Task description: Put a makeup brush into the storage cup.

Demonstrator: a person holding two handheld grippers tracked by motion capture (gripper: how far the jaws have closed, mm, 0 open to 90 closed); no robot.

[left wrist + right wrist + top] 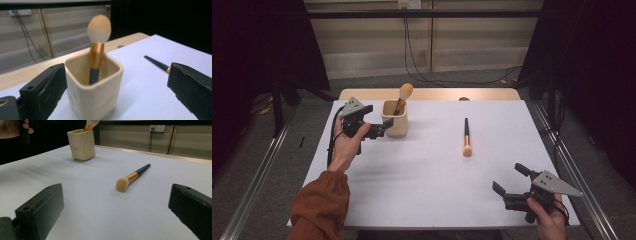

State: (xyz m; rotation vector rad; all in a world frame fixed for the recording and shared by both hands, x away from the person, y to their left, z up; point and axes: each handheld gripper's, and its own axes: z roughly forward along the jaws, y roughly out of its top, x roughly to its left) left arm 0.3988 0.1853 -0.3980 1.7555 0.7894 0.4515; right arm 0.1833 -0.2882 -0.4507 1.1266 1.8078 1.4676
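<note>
Right now I am holding the left gripper (pixel 379 129) low at the far left of the white table (pixel 422 170), its jaws standing wide apart and gripping nothing. Through the left gripper view I am looking straight at the cream cup (pixel 93 87), which is sitting just ahead of the jaws, nearer the left one, though I cannot tell whether it is touching it. Standing in that cup is a makeup brush (pixel 97 50), handle down, its pale fluffy head rising above the rim and leaning slightly.

I am keeping the right gripper (pixel 509 182) at the near right corner of the table, jaws likewise spread wide and holding nothing. Its view is showing me a second brush (pixel 132 178) lying flat on the bare tabletop, well ahead of the jaws, bristle end pointing towards me and dark handle pointing away. From above, that brush (pixel 466 137) is lying right of centre, well apart from the cup (pixel 395 118).
</note>
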